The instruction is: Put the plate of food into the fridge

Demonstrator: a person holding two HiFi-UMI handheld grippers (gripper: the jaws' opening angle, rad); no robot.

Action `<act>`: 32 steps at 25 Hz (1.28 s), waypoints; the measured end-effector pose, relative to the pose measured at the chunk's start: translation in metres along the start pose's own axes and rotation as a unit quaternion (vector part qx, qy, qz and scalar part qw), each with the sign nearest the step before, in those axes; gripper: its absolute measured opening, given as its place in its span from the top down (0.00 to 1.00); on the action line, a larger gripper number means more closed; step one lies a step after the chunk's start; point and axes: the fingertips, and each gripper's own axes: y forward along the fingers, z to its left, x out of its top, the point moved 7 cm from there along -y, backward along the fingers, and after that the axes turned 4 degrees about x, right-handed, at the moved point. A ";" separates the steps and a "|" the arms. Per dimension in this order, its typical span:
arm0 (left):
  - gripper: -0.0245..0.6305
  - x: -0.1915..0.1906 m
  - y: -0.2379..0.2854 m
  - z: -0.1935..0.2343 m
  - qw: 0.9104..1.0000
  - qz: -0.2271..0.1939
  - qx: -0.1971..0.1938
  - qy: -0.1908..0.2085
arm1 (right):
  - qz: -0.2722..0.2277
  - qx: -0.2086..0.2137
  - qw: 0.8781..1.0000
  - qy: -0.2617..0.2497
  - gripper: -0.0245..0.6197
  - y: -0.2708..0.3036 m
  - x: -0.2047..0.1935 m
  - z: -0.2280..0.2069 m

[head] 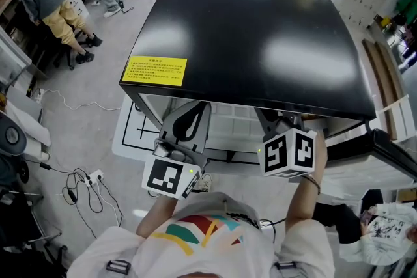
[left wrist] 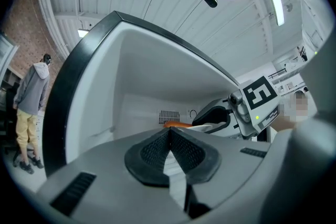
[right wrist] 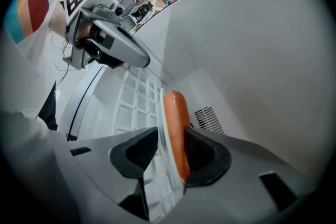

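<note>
Right gripper view: the right gripper (right wrist: 170, 137) has its jaws partly apart around the edge of a pale plate (right wrist: 163, 191), which runs edge-on between the two ribbed pads. An orange sausage (right wrist: 176, 123) lies on the plate along its upper face. A thin sliver of space shows between the pad on the plate's underside and the plate, so that pad is not pressing. The sausage sits right against the other pad, though the wide-angle bend makes it hard to say whether they truly touch. The plate is inside the fridge (head: 247, 29), over the white wire shelf (right wrist: 131, 97), with the slotted vent (right wrist: 206, 119) of the back wall just behind the sausage. Whether the plate already rests on the shelf cannot be told. In the left gripper view, the left gripper (left wrist: 169, 132) has its pad tips meeting in a point with nothing caught between them. It is held near the fridge opening, apart from the plate, and the sausage and the plate's rim show beyond it in the other gripper. In the head view both grippers reach under the front edge of the fridge's glossy black top, which carries a yellow label (head: 154, 71) near its left front corner.
</note>
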 end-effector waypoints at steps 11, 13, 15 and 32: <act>0.95 0.004 -0.002 -0.003 1.000 -0.005 -0.008 -0.003 | -0.088 0.057 0.984 0.143 0.60 -0.002 0.001 -0.005; 0.95 0.004 -0.003 -0.003 1.000 -0.005 -0.008 -0.005 | -0.108 0.071 0.977 0.168 0.59 -0.003 0.001 -0.007; 0.95 0.005 -0.004 -0.004 1.000 -0.008 -0.010 -0.006 | -0.115 0.084 0.973 0.179 0.58 -0.004 0.001 -0.006; 0.95 0.013 -0.014 -0.011 1.000 -0.021 -0.009 0.000 | -0.218 0.019 0.948 0.231 0.58 -0.030 0.012 -0.007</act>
